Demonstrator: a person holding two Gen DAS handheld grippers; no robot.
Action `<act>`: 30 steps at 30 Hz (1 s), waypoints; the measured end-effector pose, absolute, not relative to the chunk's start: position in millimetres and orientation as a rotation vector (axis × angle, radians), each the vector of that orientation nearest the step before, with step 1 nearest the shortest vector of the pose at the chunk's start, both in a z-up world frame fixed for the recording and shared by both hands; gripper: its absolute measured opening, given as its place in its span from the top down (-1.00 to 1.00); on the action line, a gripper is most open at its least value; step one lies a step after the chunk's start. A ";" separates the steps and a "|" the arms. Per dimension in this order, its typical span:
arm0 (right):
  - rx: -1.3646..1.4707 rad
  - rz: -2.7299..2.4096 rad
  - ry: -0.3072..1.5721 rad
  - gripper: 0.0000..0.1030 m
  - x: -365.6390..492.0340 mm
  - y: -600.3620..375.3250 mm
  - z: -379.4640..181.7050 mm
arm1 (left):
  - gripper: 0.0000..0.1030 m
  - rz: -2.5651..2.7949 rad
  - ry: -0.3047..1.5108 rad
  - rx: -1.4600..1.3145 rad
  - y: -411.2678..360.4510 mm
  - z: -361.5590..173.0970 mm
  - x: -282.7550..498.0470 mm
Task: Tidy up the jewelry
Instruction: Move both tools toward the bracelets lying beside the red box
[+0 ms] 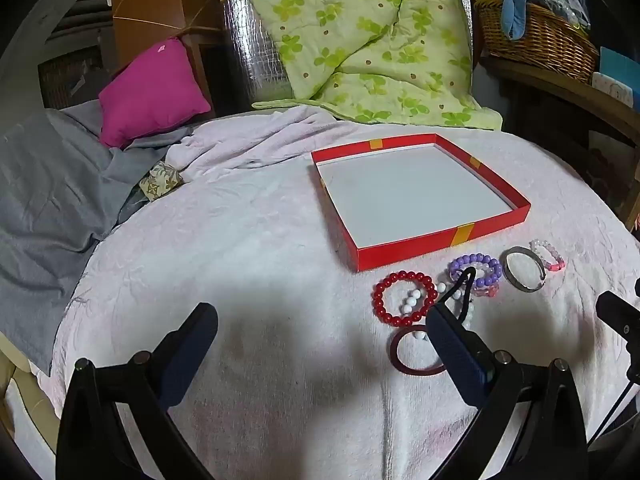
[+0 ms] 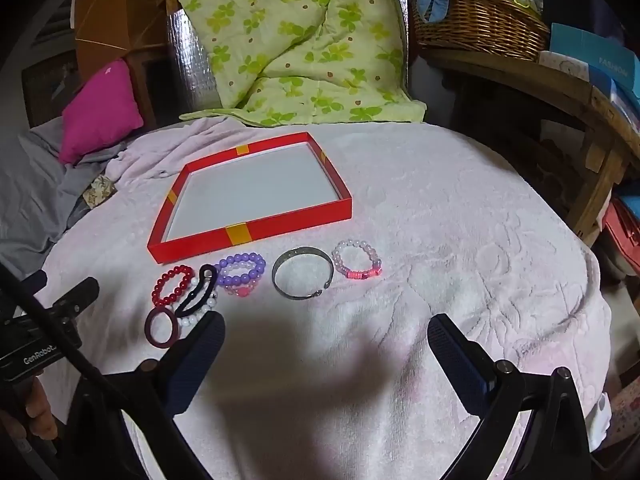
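- The grey sheet [image 1: 48, 184] lies crumpled at the left edge of the bed, soft and matte, with a plump magenta pillow [image 1: 152, 92] on it toward the far left corner.
- A pale pink towel-textured blanket [image 2: 460, 240] covers the bed, nubby and faintly embossed with round patterns.
- The left gripper [image 1: 320, 328] hovers low over the near part of the bed, its dark ribbed fingers [image 1: 192, 344] spread wide apart with nothing between them.
- A shallow red cardboard tray [image 2: 192, 246] with yellow tape patches on its walls sits near the middle of the bed; its white floor holds nothing.
- Just in front of the tray's near wall the jewelry lies in a row: a dark maroon smooth ring bangle [image 2: 154, 326] nearest the camera, a glossy red bead bracelet [image 2: 160, 292], and a white bead bracelet [image 2: 190, 320] touching both.
- A black elastic loop [image 2: 200, 288] lies across the white beads and reaches the purple bead bracelet [image 2: 244, 268], which is stacked on a clear-and-pink beaded one.
- A flat grey metal cuff bangle [image 2: 302, 280], open at one side, rests just beside the purple beads.
- A translucent pale pink bead bracelet [image 2: 356, 260] with a bright pink section ends the row, apart from the cuff.
- The right gripper [image 2: 326, 340] hangs over bare blanket near the bed's front edge, fingers [image 2: 456, 356] wide apart and holding nothing.
- A quilted green clover-print comforter [image 2: 296, 40] is heaped at the far edge.
- A woven wicker basket [image 2: 480, 20] of cloth items stands on a wooden shelf to the right.
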State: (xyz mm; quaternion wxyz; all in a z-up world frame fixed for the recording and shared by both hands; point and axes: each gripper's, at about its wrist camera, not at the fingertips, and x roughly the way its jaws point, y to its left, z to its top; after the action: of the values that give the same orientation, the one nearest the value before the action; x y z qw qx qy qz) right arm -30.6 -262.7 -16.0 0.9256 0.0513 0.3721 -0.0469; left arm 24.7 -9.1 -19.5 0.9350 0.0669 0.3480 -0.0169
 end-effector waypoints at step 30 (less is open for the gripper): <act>0.125 -0.109 0.771 -0.99 -27.9 -263.5 -21.4 | -1.00 -0.034 0.721 0.141 -7.2 -20.8 25.2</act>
State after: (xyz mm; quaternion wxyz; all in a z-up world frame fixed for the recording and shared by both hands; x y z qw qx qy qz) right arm -27.9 -263.5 -21.4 0.9233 0.0607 0.3754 -0.0532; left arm 25.2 -7.2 -20.8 0.9332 0.0689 0.3523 -0.0166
